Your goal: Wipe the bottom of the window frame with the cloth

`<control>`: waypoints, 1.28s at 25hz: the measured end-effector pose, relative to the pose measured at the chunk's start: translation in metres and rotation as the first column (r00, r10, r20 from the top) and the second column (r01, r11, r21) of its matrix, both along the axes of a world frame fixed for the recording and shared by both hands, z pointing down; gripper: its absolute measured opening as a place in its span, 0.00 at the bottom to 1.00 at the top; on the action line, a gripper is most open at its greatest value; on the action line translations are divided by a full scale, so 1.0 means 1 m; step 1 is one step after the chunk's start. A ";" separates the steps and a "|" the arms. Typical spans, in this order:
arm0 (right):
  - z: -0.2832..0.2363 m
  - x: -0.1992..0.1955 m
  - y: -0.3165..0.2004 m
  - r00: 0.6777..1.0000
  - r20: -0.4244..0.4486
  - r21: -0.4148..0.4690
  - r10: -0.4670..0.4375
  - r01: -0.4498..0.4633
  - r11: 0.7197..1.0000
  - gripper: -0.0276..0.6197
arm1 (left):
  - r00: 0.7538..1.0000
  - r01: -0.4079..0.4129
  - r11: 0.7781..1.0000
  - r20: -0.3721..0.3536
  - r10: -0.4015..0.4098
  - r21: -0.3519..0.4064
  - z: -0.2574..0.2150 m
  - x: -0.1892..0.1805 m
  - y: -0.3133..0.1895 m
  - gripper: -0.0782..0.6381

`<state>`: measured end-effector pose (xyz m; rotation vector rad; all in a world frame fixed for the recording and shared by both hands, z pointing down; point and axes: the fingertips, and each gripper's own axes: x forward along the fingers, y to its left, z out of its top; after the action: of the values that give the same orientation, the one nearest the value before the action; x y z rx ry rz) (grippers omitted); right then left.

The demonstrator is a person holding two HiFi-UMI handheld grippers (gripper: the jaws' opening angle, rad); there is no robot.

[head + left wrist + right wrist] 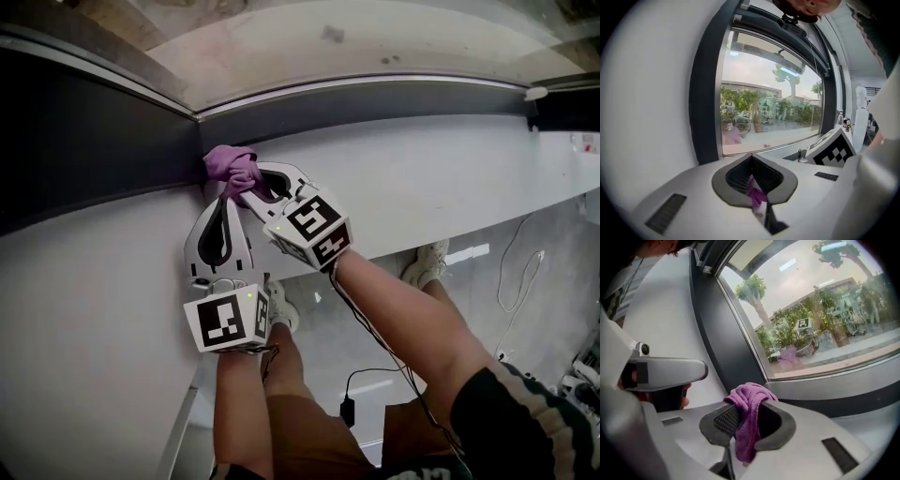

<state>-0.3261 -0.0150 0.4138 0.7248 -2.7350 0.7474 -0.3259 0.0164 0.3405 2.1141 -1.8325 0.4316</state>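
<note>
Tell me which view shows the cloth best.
The right gripper view: the cloth hangs large and sharp between its jaws. The head view shows a small bunch against the frame; the left gripper view, only a sliver.

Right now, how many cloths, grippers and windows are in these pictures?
Cloth: 1, purple.
Grippers: 2, the left gripper and the right gripper, both shut on the cloth.
Window: 1.
Total: 4.
</note>
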 end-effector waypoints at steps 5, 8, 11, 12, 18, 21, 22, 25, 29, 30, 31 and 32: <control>0.029 -0.002 0.004 0.997 -0.069 -0.041 -0.024 0.021 0.999 0.17 | 0.999 0.031 0.997 -0.031 -0.033 -0.071 0.025 -0.011 0.003 0.12; 0.033 -0.008 0.004 0.994 -0.096 -0.050 -0.045 0.041 0.998 0.17 | 0.997 0.060 0.994 -0.033 -0.063 -0.086 0.027 -0.017 0.005 0.12; 0.030 -0.011 0.005 0.996 -0.063 -0.075 -0.065 0.060 0.995 0.17 | 0.997 0.063 0.994 -0.035 -0.066 -0.094 0.025 -0.016 0.005 0.12; 0.031 -0.010 0.006 0.995 -0.063 -0.076 -0.072 0.067 0.995 0.17 | 0.997 0.055 0.993 -0.044 -0.059 -0.100 0.026 -0.013 0.006 0.12; 0.032 -0.006 -0.001 0.995 -0.071 -0.081 -0.067 0.061 0.995 0.17 | 1.000 -0.011 0.993 0.018 0.013 -0.120 0.026 -0.006 0.006 0.12; 0.036 0.008 -0.003 0.993 -0.091 -0.081 -0.075 0.068 0.994 0.17 | 0.998 -0.044 0.990 0.046 0.051 -0.134 0.028 0.008 0.005 0.12; 0.038 0.015 -0.004 0.992 -0.099 -0.083 -0.073 0.065 0.994 0.17 | 0.998 -0.047 0.990 0.045 0.054 -0.136 0.029 0.012 0.004 0.12; 0.040 0.035 -0.010 0.991 -0.120 -0.082 -0.067 0.057 0.995 0.17 | 0.998 -0.050 0.989 0.039 0.056 -0.139 0.030 0.024 -0.002 0.12; 0.045 0.069 -0.016 0.987 -0.150 -0.086 -0.056 0.044 0.995 0.17 | 0.996 -0.076 0.986 0.028 0.081 -0.152 0.033 0.049 -0.010 0.12; 0.045 0.079 -0.019 0.987 -0.152 -0.090 -0.050 0.037 0.995 0.17 | 0.996 -0.084 0.985 0.030 0.089 -0.151 0.033 0.056 -0.013 0.12; 0.046 0.089 -0.022 0.987 -0.152 -0.093 -0.045 0.031 0.995 0.17 | 0.995 -0.089 0.985 0.033 0.095 -0.150 0.033 0.064 -0.016 0.12; 0.046 0.099 -0.024 0.987 -0.153 -0.094 -0.039 0.025 0.995 0.17 | 0.994 -0.094 0.984 0.034 0.100 -0.150 0.032 0.072 -0.019 0.12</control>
<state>-0.2270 -0.0391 0.4601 0.6870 -2.5489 0.7707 -0.2540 -0.0031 0.3729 2.1129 -1.6681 0.6199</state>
